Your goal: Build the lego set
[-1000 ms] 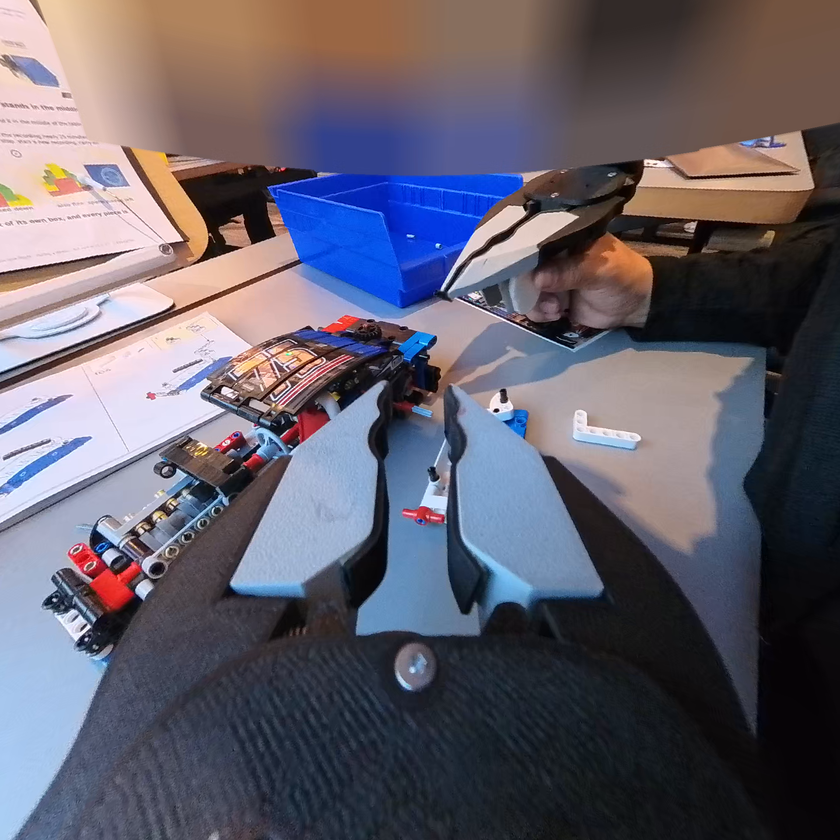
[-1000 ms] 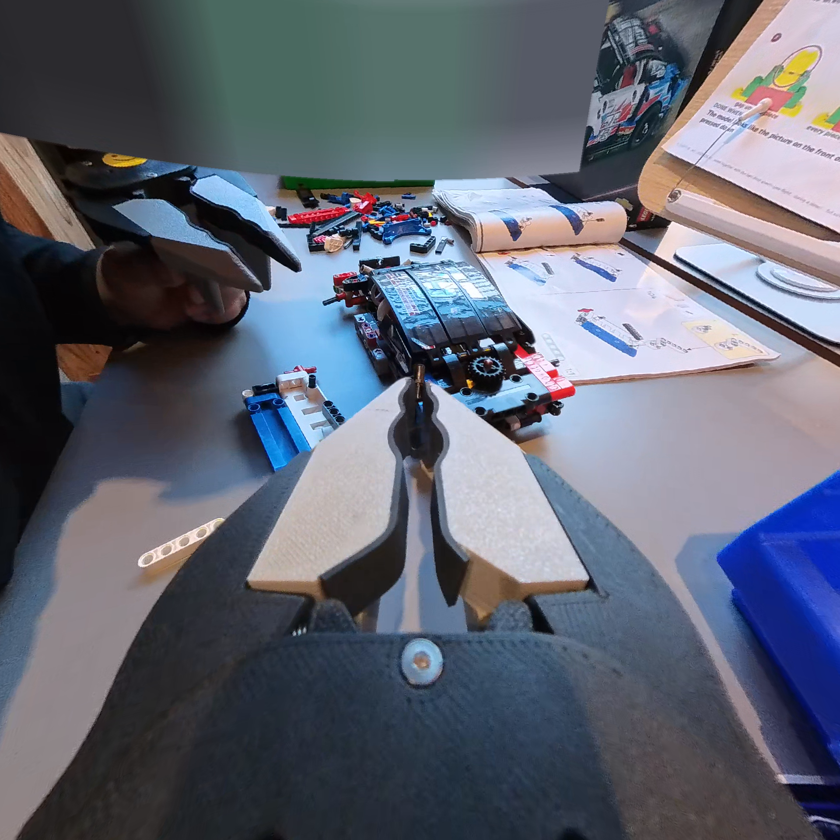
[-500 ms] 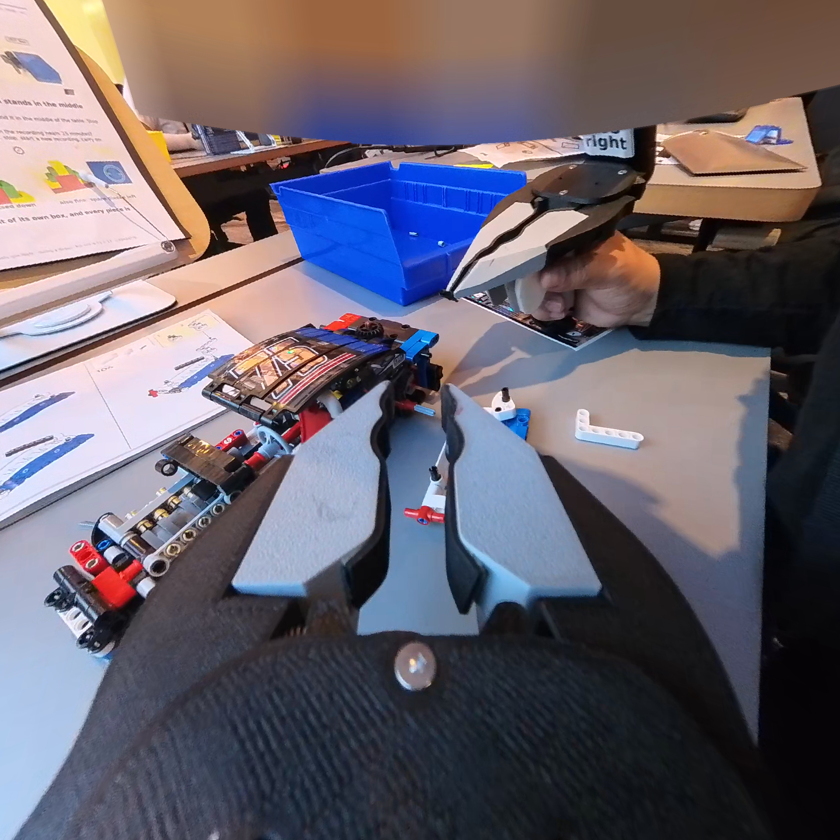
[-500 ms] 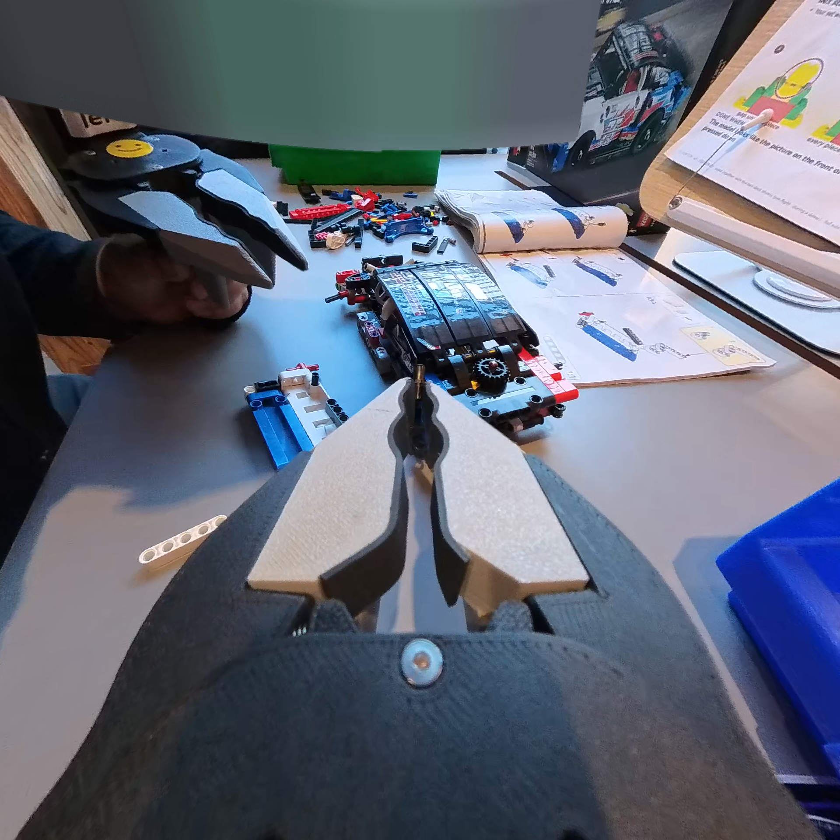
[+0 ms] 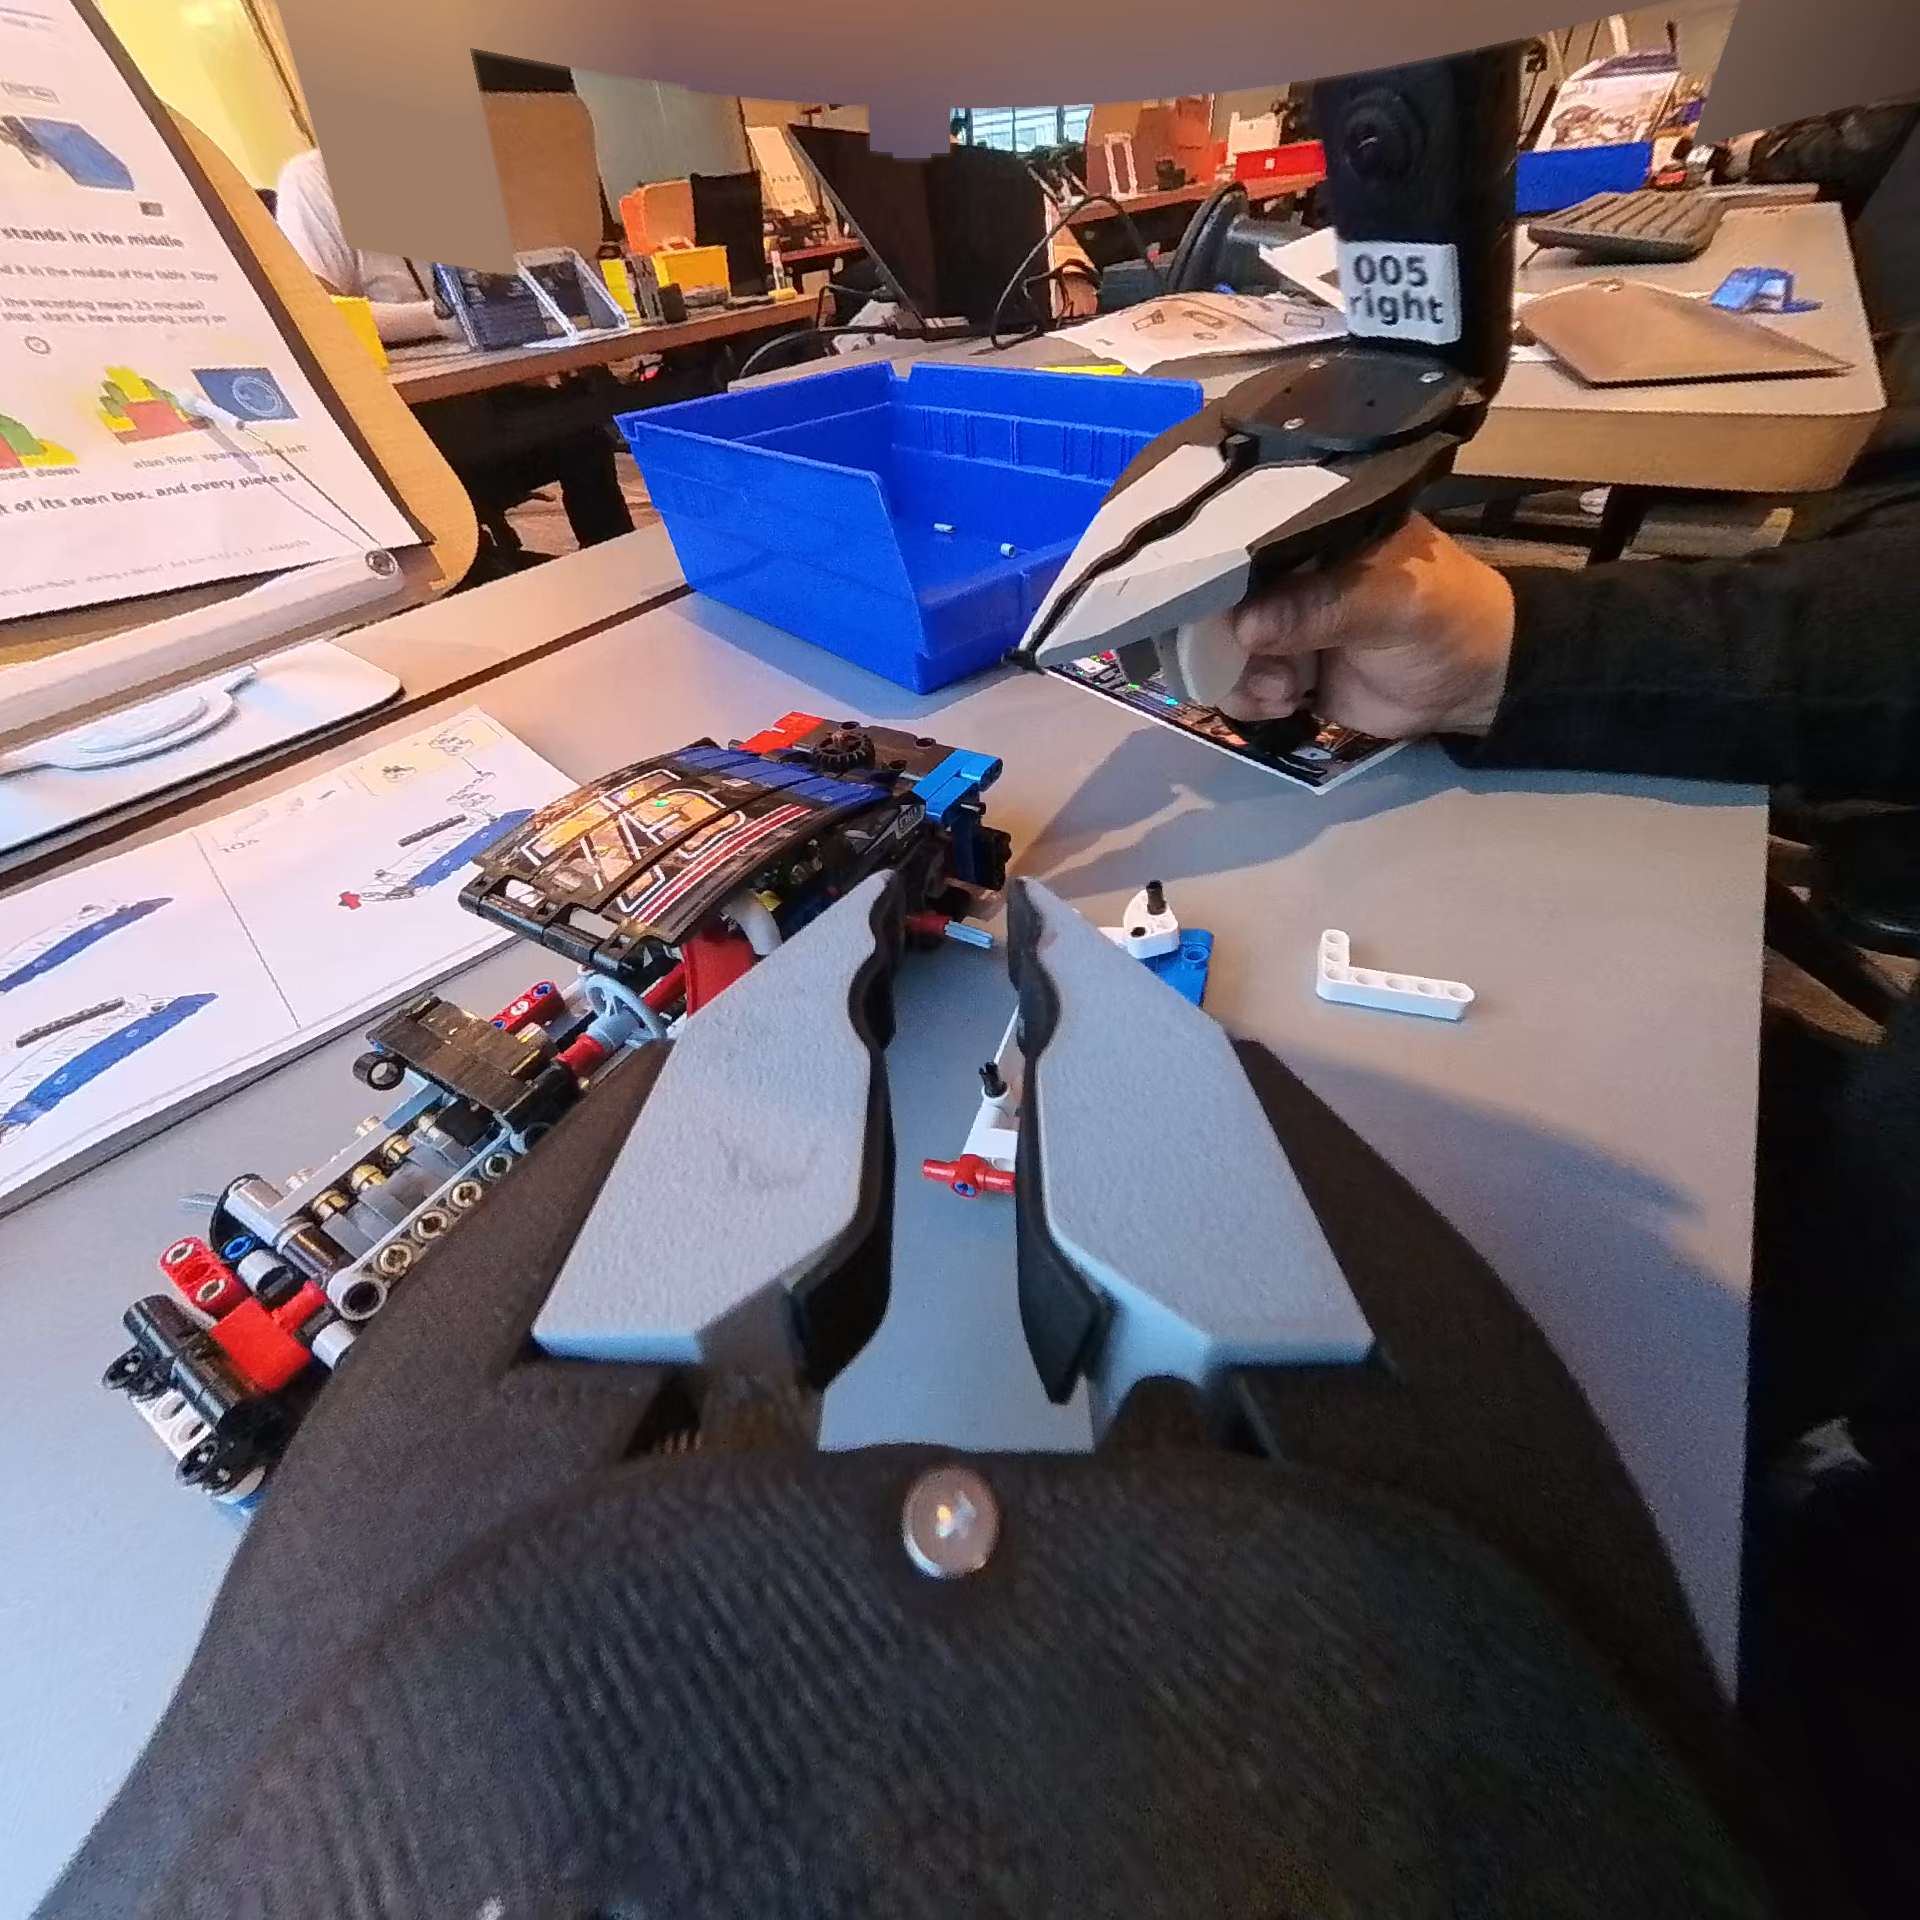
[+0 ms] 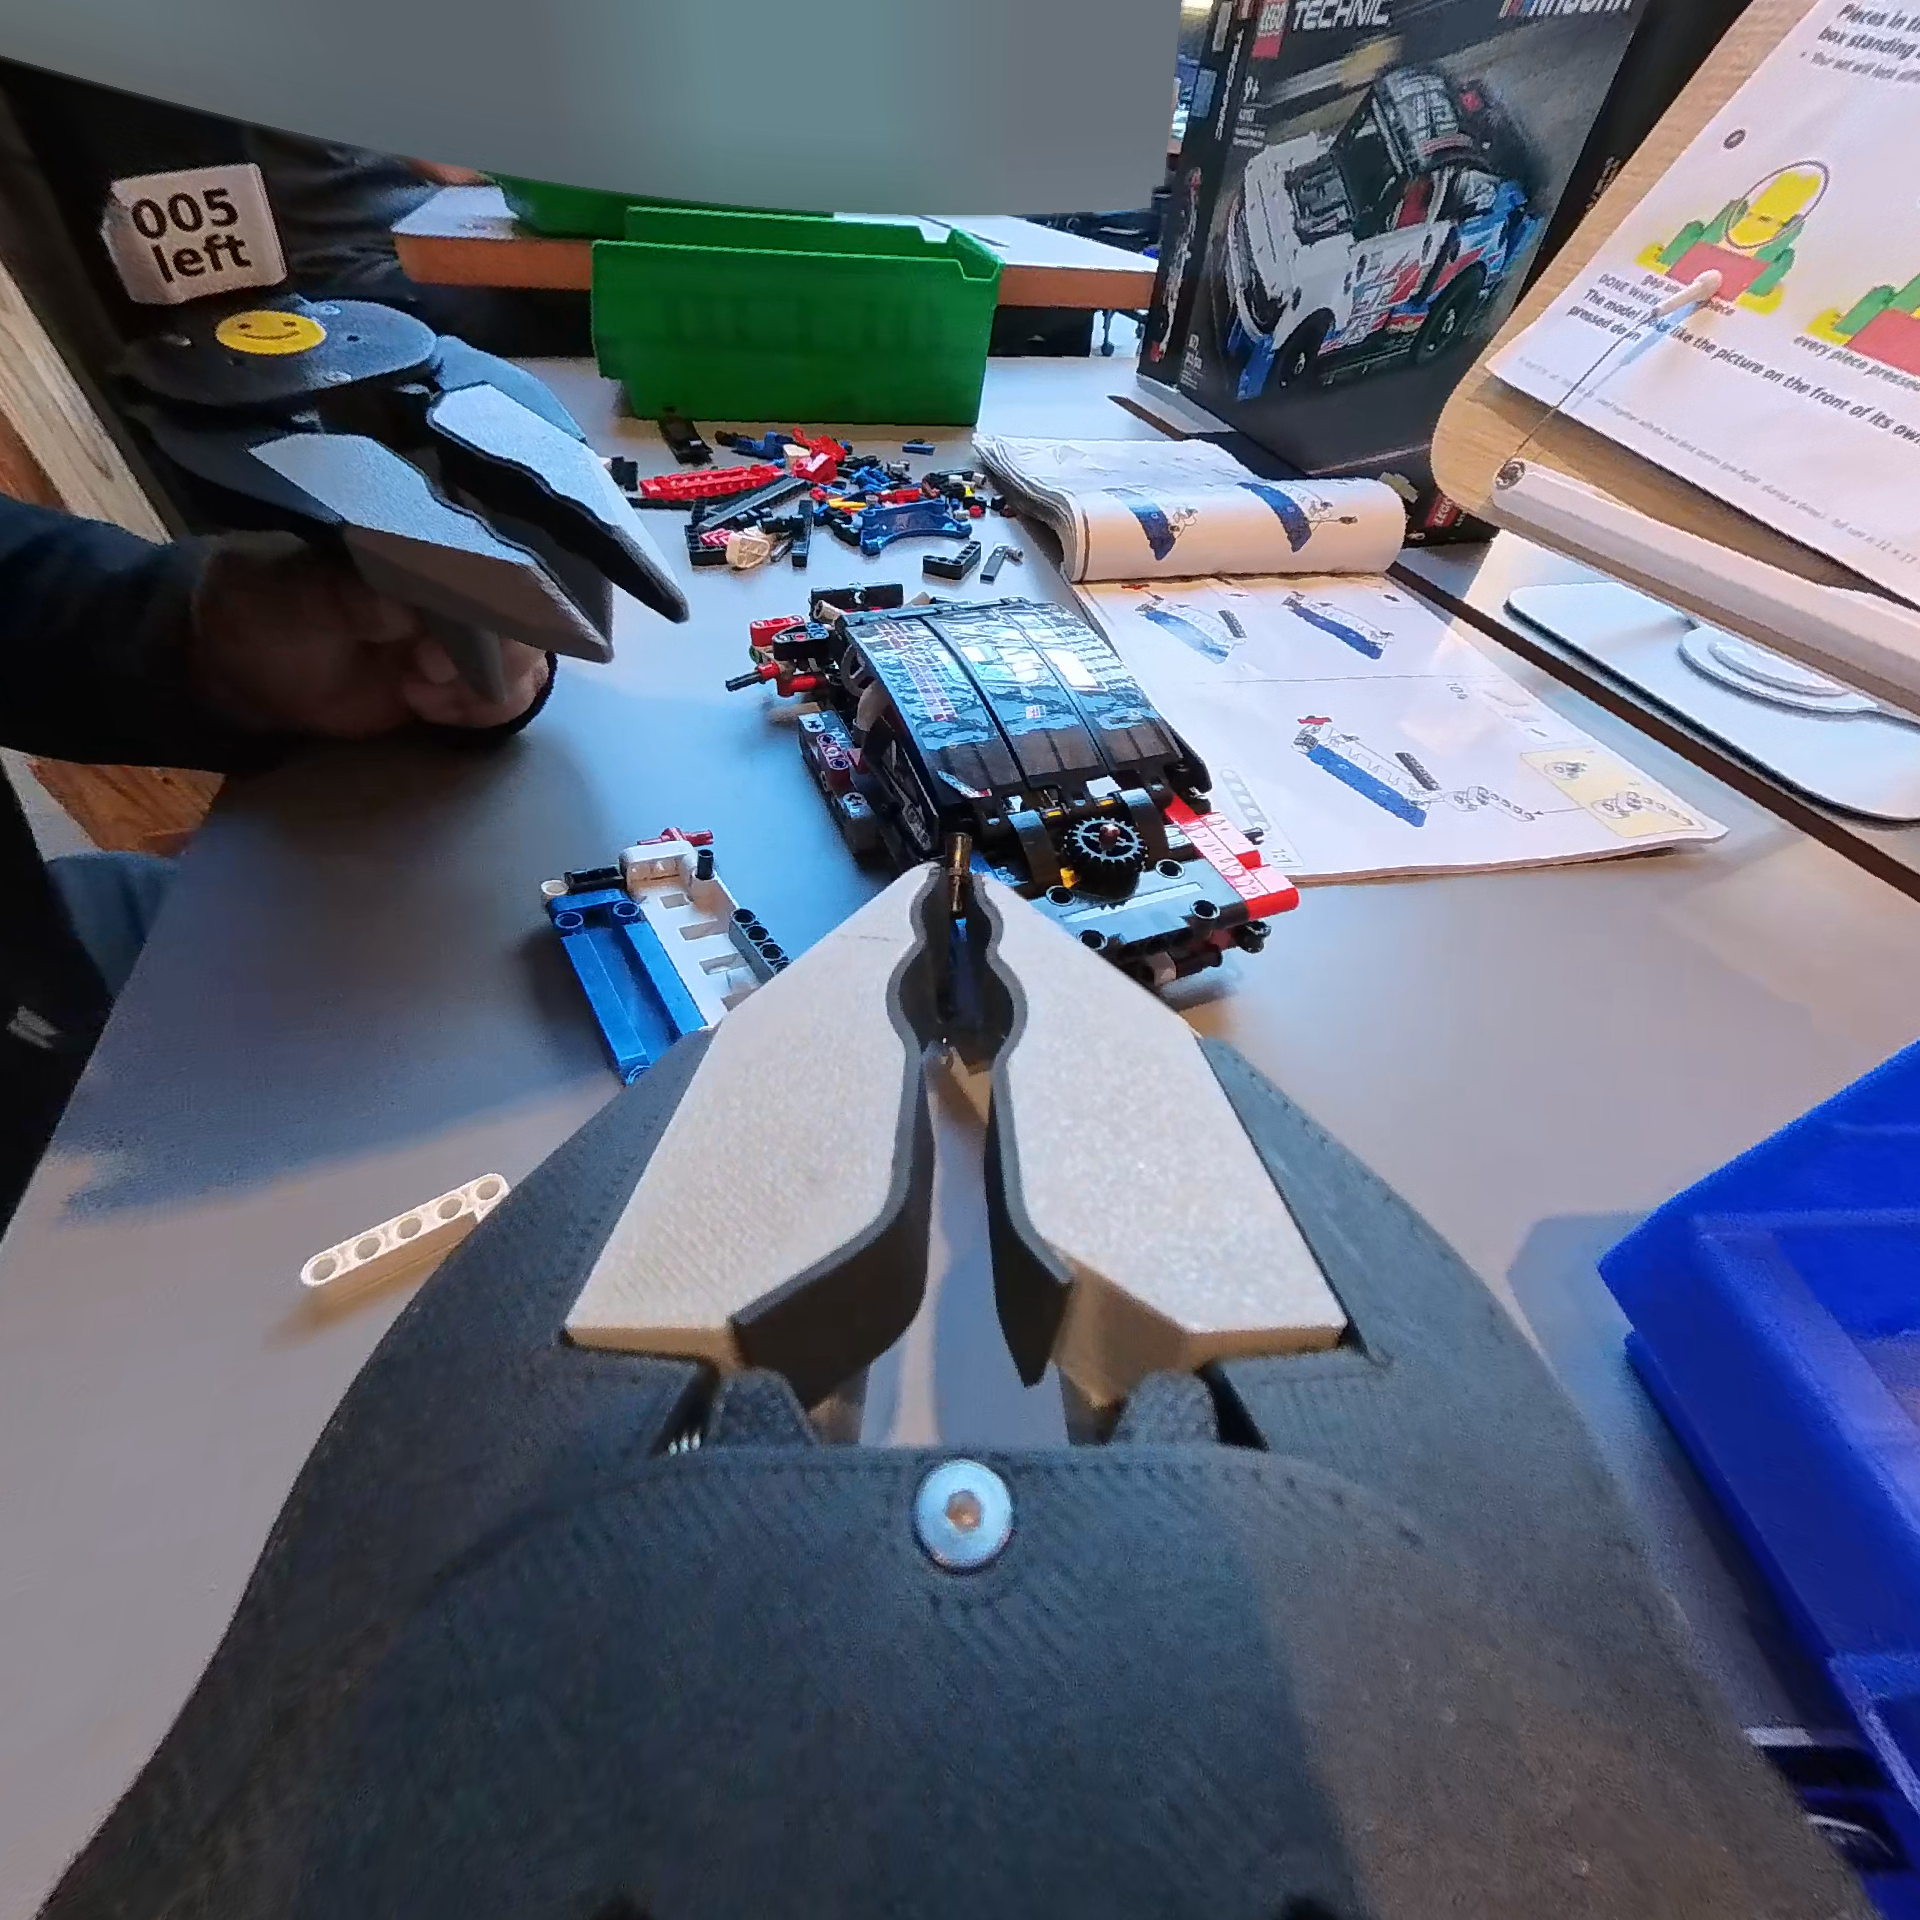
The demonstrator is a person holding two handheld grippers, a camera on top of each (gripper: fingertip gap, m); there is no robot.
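the right gripper (image 6: pixel 954 902) pinches a small dark pin (image 6: pixel 954 868), raised near the half-built car (image 6: pixel 1023 743) at mid-table. the left gripper (image 5: pixel 948 940) hangs narrowly parted, empty. judging by this, the pin needs lining up with a hole in the car or the blue-and-white panel (image 6: pixel 657 951).

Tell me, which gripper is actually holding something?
The right gripper: shut on a small black pin poking from its tips. The left gripper is open, empty.
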